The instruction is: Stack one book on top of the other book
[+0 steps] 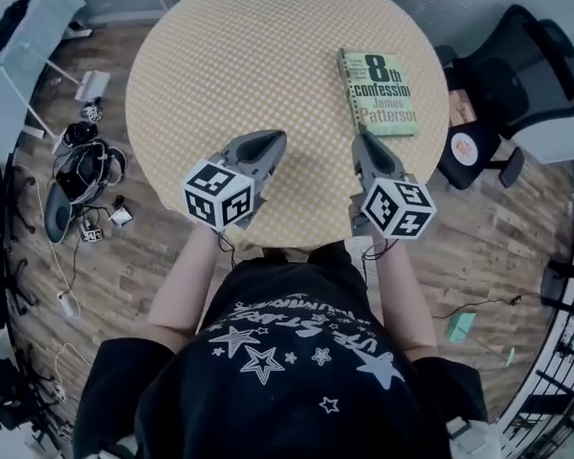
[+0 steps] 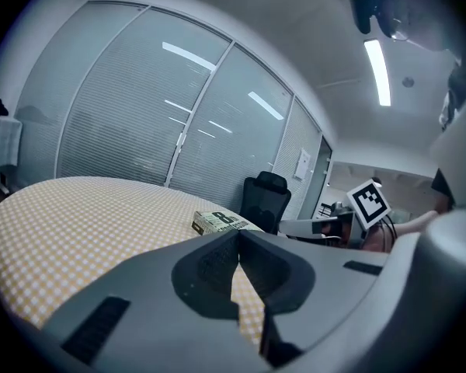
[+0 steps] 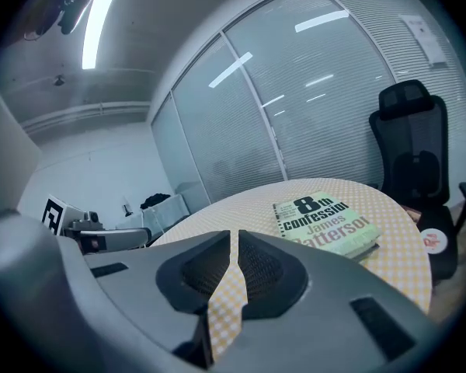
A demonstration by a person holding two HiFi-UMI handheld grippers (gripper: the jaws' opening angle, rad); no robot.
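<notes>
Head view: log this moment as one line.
left claw: shut, empty | right claw: shut, empty | green book: flat on table, clear of both claws

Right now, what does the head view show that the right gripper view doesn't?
Head view only: the person's star-print shirt and cabled gear on the floor. Right gripper view only: the glass wall and ceiling light. Both: the 8th Confession book on the checked table, the black office chair, the shut left gripper and right gripper.

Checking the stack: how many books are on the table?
2, apparently: the green paperback at the table's far right, and a lower book beneath it, mostly hidden, only its edge showing.
</notes>
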